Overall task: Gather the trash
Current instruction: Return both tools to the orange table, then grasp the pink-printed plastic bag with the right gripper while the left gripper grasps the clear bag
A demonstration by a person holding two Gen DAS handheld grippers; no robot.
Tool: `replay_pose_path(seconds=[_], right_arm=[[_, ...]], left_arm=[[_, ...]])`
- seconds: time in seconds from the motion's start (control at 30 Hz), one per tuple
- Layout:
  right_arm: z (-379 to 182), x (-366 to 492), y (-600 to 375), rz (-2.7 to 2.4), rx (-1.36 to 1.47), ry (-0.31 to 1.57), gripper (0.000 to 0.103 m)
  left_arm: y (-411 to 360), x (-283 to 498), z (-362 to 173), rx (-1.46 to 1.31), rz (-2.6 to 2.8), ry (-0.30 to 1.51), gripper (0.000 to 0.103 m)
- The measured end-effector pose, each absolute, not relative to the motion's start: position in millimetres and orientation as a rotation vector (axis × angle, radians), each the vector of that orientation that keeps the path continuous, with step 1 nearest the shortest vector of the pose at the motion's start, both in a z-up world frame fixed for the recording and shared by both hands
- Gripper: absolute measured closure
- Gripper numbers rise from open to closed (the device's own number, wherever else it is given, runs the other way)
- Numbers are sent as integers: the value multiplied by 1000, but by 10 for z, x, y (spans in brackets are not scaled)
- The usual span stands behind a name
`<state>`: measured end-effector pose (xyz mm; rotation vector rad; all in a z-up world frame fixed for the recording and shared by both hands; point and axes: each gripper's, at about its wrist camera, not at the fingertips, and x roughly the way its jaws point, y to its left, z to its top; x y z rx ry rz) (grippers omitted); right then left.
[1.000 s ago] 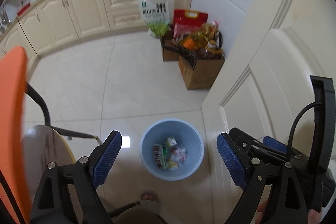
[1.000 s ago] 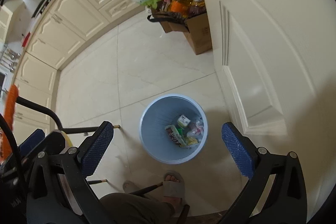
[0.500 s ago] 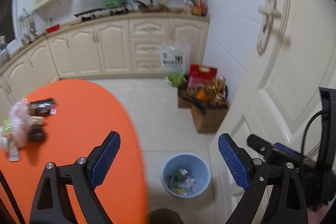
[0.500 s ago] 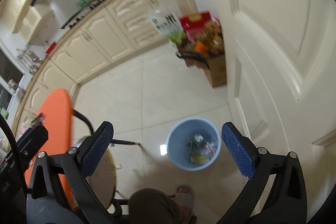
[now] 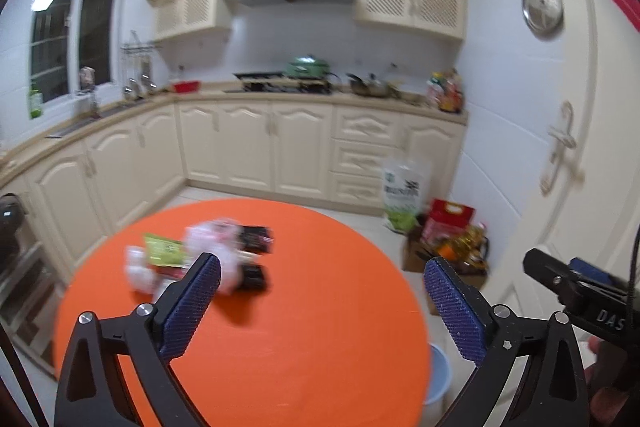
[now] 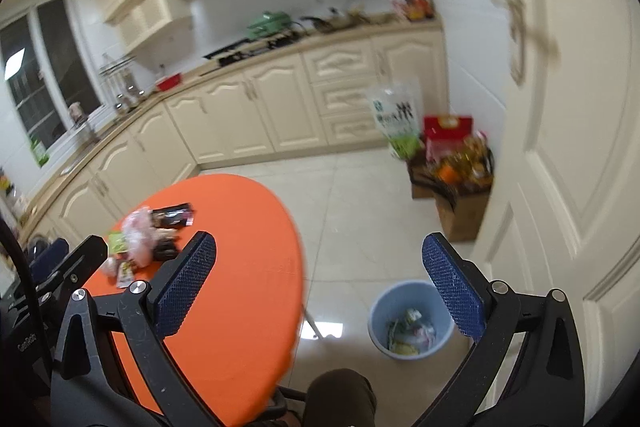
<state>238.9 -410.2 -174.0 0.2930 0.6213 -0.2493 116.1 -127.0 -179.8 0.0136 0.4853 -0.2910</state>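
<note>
Beyond the left hand-held gripper (image 5: 322,301), seemingly apart: blurred trash (image 5: 200,259).

"DAS" on right gripper (image 5: 592,297)

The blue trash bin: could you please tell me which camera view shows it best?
The right wrist view shows the blue trash bin best: its whole rim, and the wrappers inside, are visible on the floor beside the orange table. In the left wrist view, only a sliver of it shows past the table's edge.
</note>
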Motion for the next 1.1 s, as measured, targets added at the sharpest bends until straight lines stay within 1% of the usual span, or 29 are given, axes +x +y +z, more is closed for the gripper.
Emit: replay_pose_path(seconds=[0.2,0.4,0.63,0.93,1.1], right_arm=[[-1455,2459,-3254,-177,145,588,0],[-1374,2510,-2539,-72,56,565,0],[-1395,2570,-2122,11,17,567,0],[-1507,2722,-2025,42,11,602,0],[-1660,2896,-2021,58,19,647,0]], left_arm=[[-780,590,-1807,-18,-173,453,1],[-432,22,-1808,-68,-72,432,1],[-266,-528,-1871,-100,13,428,1],[-244,-550,-1852,-134,36,472,1],[-283,-140,-1732,-131,42,512,1]])
